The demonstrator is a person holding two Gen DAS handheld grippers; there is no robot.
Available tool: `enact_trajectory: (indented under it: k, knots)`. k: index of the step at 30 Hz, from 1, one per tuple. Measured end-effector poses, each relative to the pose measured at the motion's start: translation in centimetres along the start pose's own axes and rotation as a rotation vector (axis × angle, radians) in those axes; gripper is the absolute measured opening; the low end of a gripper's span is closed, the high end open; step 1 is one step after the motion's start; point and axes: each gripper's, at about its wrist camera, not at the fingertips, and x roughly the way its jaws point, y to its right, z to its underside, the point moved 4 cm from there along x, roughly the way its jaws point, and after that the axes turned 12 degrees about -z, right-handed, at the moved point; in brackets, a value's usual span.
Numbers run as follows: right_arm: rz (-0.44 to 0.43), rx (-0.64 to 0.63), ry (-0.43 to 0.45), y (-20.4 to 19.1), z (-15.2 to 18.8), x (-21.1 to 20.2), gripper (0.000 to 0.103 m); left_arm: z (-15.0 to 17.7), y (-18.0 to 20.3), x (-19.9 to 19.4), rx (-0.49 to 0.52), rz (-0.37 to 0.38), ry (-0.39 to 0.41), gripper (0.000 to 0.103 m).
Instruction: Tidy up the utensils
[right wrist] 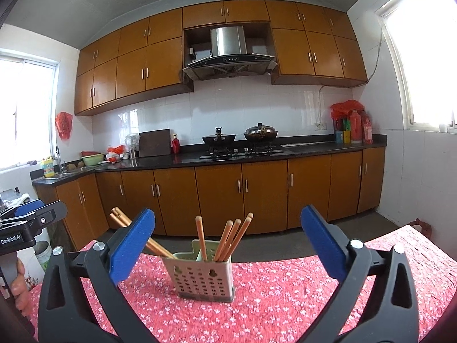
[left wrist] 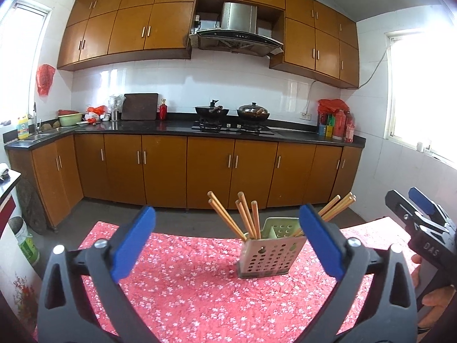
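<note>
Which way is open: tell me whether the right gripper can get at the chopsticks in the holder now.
Probably yes. The right gripper is open and faces the holder head-on, with only bare tablecloth between; the chopsticks stick up above the rim, and the left gripper hangs off to the side.

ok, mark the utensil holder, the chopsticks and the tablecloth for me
utensil holder [right wrist: 204, 278]: right wrist view, perforated front wall.
chopsticks [right wrist: 230, 238]: right wrist view, shaft of one in the middle bunch, above the rim.
tablecloth [left wrist: 185, 291]: left wrist view, bare floral patch left of the holder.

Black-framed left gripper [left wrist: 227, 245] and right gripper [right wrist: 227, 245], blue-padded fingers [left wrist: 134, 243], silver screws, bare-skinned hand [left wrist: 434, 308].
</note>
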Motion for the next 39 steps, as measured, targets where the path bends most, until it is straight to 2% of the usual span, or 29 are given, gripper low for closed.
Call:
enact_trajectory:
  k: [5,11,14,16,25,33,39]
  knots:
    - [0.002,0.004,-0.008,-0.8,0.8,-1.8,0.101,0.9,-0.4,-1.5,0.025,-0.048,0.027,0.099]
    - [0.066,-0.028,-0.030,-1.7,2.6,-4.9,0.101,3.4,-1.4,-4.4,0.045,-0.089,0.057,0.099]
    - [0.084,-0.067,-0.032,-2.6,4.1,-6.4,0.101,5.2,-1.8,-6.3,0.057,-0.114,0.090,0.099]
    - [0.103,-0.087,-0.040,-3.0,5.4,-7.2,0.101,6.7,-1.7,-7.3,0.085,-0.121,0.085,0.099]
    - [0.124,-0.024,-0.086,-3.1,11.5,-8.6,0.101,12.5,-0.9,-10.3,0.164,-0.132,0.151,0.099]
    - [0.078,-0.052,-0.151,-4.5,14.2,-9.0,0.101,15.9,-0.6,-9.3,0.145,-0.096,0.069,0.099]
    - [0.058,-0.032,-0.188,-4.9,15.5,-9.2,0.101,17.1,-0.9,-8.9,0.126,-0.098,0.040,0.099]
